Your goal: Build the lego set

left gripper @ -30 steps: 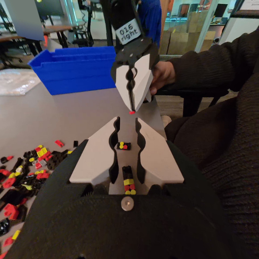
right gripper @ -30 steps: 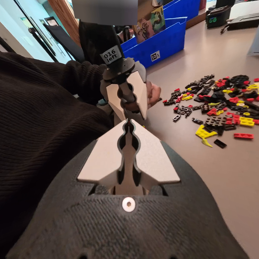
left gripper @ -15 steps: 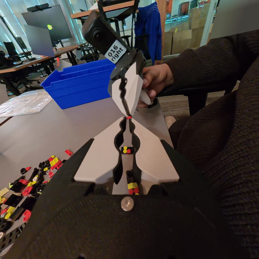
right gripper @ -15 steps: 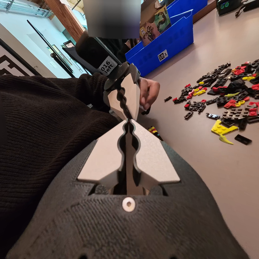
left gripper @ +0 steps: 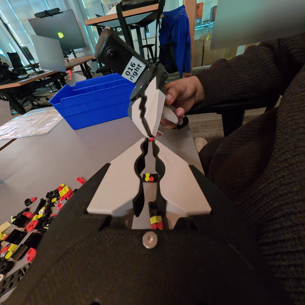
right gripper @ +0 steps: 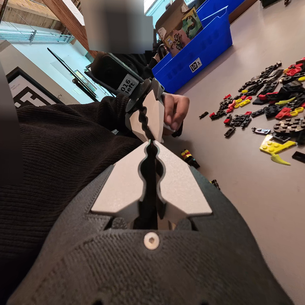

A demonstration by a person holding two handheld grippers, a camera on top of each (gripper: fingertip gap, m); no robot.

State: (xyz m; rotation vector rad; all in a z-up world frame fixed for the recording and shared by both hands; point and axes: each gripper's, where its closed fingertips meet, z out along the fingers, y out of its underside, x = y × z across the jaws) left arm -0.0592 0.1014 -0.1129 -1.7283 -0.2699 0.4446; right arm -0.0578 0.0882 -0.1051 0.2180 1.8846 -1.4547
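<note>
A tiny red lego piece (left gripper: 151,140) hangs above the table's near edge, pinched between two pairs of tips. My right gripper (left gripper: 149,135) comes down from above, shut on it; its own view shows its tips (right gripper: 151,144) closed. My left gripper (left gripper: 150,141) meets it tip to tip from below, and its tips close on the same piece; it also shows in the right wrist view (right gripper: 151,139). Two small black assemblies with yellow and red studs (left gripper: 149,177) (left gripper: 156,217) lie on the table under my left gripper. One of them shows in the right wrist view (right gripper: 186,154).
Loose black, red and yellow pieces lie in a pile (left gripper: 33,214) (right gripper: 272,107), with a yellow wing plate (right gripper: 274,145) nearby. A blue bin (left gripper: 92,100) (right gripper: 198,62) stands behind and holds a cardboard box (right gripper: 179,29). A plastic sheet (left gripper: 28,122) lies far left. The table edge (left gripper: 193,145) borders the person's lap. The yellow wing plate (right gripper: 274,145) is about equally far from each gripper, around 15 cm.
My left gripper was open below the right one. It rose to the red piece and closed its tips around it. Both grippers lifted and tilted; the right kept its hold.
</note>
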